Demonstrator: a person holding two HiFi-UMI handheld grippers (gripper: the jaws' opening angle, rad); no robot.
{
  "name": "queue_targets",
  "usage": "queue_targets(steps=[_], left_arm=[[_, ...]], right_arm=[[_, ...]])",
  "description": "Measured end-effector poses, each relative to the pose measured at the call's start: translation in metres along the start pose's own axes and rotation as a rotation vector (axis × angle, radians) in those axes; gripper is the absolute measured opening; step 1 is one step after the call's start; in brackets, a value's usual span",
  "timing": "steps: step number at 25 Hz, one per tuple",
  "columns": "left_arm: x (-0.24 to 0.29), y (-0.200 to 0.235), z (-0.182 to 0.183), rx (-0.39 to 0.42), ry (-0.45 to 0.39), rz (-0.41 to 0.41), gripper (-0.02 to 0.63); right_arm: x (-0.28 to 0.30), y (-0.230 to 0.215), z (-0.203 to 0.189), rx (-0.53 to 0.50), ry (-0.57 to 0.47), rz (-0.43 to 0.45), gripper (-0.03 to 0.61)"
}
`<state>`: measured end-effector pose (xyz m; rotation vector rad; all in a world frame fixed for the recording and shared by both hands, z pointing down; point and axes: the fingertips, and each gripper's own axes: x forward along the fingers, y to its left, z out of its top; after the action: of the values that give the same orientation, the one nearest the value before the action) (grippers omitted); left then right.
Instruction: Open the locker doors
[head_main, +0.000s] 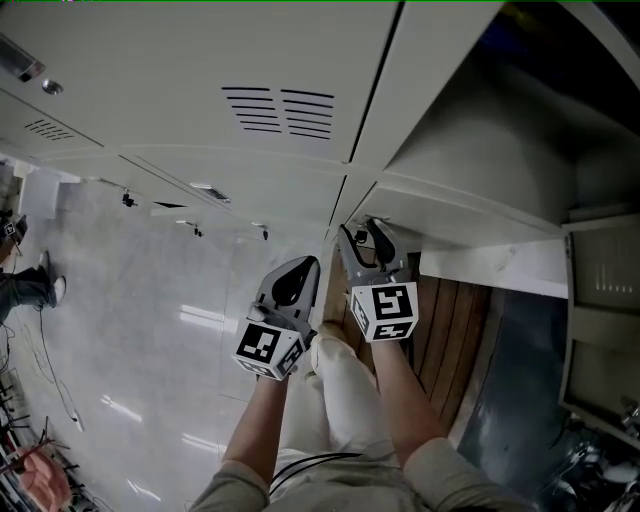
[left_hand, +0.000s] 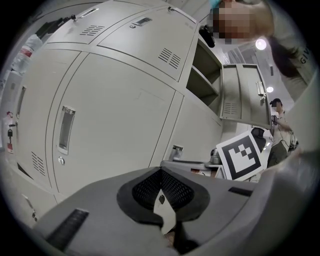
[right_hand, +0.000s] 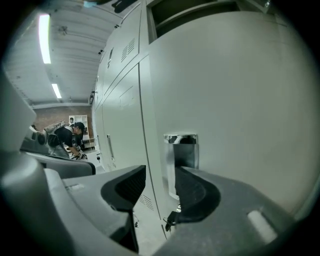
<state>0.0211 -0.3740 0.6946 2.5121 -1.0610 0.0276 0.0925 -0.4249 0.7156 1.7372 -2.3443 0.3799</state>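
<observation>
The right gripper (right_hand: 160, 175) hangs with its jaws wide apart and nothing between the pads. It faces the chrome handle (right_hand: 181, 150) recessed in the shut door (right_hand: 240, 100). The handle shows in the gap, partly behind the right-hand jaw, and I cannot tell whether they touch. A key (right_hand: 171, 218) hangs just below. The left gripper (left_hand: 161, 172) waits beside it, its jaws together on nothing, in front of the next door (left_hand: 115, 120). The grip looks like the main risk. The handle sits off to one side of the gap, so closing now could pinch the door's edge or skid off the smooth chrome lip. A pull would then give way with a jerk. If the lock under that key is still turned, the door will not budge. Once it swings, it may strike the left gripper or the person's leg (head_main: 340, 400).
</observation>
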Motion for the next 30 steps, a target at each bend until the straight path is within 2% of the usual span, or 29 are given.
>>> queue_targets(steps=[9, 24, 30], left_arm=[[-0.026, -0.014, 0.004, -0.011, 0.005, 0.009, -0.002], [-0.095, -0.063, -0.009, -0.024, 0.03, 0.003, -0.002], [-0.118, -0.084, -0.017, -0.012, 0.038, -0.018, -0.002]], right_arm=[[-0.035, 0.019, -0.013, 0.014, 0.043, 0.002, 0.179], [-0.113, 0.03, -0.039, 0.062, 0.082, -0.075, 0.158], [-0.144, 0.026, -0.047, 0.06, 0.075, -0.104, 0.127]])
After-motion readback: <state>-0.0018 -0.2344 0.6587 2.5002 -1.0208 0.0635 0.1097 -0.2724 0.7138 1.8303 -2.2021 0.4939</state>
